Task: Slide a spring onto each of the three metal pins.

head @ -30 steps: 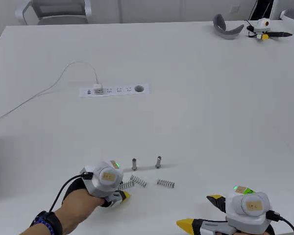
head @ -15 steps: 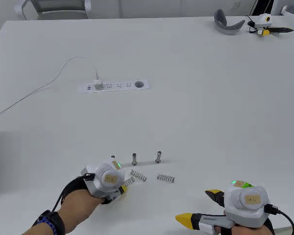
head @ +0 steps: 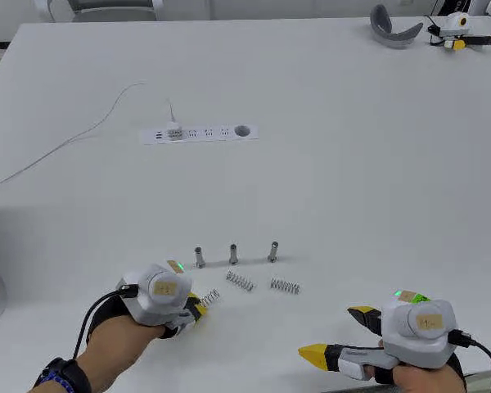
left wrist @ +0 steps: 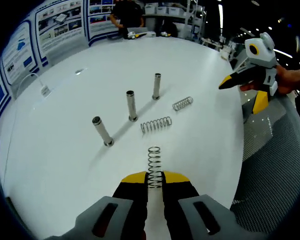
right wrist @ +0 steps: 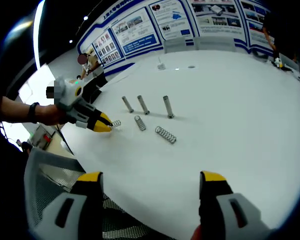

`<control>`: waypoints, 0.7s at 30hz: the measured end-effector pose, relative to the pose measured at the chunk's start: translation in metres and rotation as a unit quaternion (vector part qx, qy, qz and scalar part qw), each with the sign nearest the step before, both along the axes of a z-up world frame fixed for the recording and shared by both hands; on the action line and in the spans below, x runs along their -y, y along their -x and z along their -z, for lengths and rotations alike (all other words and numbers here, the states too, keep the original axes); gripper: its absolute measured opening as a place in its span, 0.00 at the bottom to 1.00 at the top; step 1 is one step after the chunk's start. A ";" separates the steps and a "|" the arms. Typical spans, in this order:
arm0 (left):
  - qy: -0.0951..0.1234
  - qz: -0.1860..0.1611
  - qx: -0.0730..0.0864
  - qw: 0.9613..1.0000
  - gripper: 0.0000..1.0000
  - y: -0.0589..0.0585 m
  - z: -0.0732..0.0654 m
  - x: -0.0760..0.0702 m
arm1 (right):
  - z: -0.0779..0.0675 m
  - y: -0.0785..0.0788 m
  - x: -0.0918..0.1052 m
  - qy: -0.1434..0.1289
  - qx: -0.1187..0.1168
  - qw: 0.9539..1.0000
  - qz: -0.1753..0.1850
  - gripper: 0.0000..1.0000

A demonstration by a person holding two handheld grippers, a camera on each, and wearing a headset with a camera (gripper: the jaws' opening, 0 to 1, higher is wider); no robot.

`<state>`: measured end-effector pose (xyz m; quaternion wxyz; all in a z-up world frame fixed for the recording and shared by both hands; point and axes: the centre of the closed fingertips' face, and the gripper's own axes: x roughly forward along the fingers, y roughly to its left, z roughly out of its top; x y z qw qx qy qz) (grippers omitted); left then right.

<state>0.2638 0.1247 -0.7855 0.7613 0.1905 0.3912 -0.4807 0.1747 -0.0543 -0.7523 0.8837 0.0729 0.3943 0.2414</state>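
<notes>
Three short metal pins stand upright in a row on the white table: left pin (head: pixel 200 257) (left wrist: pixel 102 131), middle pin (head: pixel 233 254) (left wrist: pixel 131 105), right pin (head: pixel 272 250) (left wrist: pixel 156 86). My left gripper (head: pixel 195 305) (left wrist: pixel 154 178) is shut on the near end of a spring (head: pixel 209 297) (left wrist: pixel 153 163), which points toward the pins and lies low over the table. Two loose springs lie flat: one (head: pixel 240 281) (left wrist: pixel 156 124) before the middle pin, another (head: pixel 285 286) (left wrist: pixel 182 103) near the right pin. My right gripper (head: pixel 338 334) (right wrist: pixel 150 176) is open with nothing between its fingers, near the table's front edge.
A white power strip (head: pixel 198 132) with a plugged cable lies farther back on the table (head: pixel 352 164). A grey curved object (head: pixel 393 23) and a small yellow-and-white device (head: pixel 458 26) sit at the far right corner. A mesh chair seat (right wrist: pixel 55 190) is below the front edge.
The camera has shifted. My left gripper has moved a little to the left with the spring, so the leftmost pin is uncovered. The right gripper has hardly moved.
</notes>
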 end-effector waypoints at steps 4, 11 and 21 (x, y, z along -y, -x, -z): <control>0.007 -0.013 0.000 1.000 0.10 0.002 -0.006 -0.009 | 0.001 0.001 -0.005 -0.002 -0.002 1.000 -0.008 0.80; 0.017 -0.027 0.011 0.999 0.10 0.002 -0.019 -0.024 | -0.001 -0.001 -0.013 -0.002 0.000 1.000 -0.020 0.80; 0.039 -0.022 0.035 0.998 0.10 0.007 -0.048 -0.036 | -0.006 -0.004 -0.018 -0.010 0.003 0.999 -0.034 0.79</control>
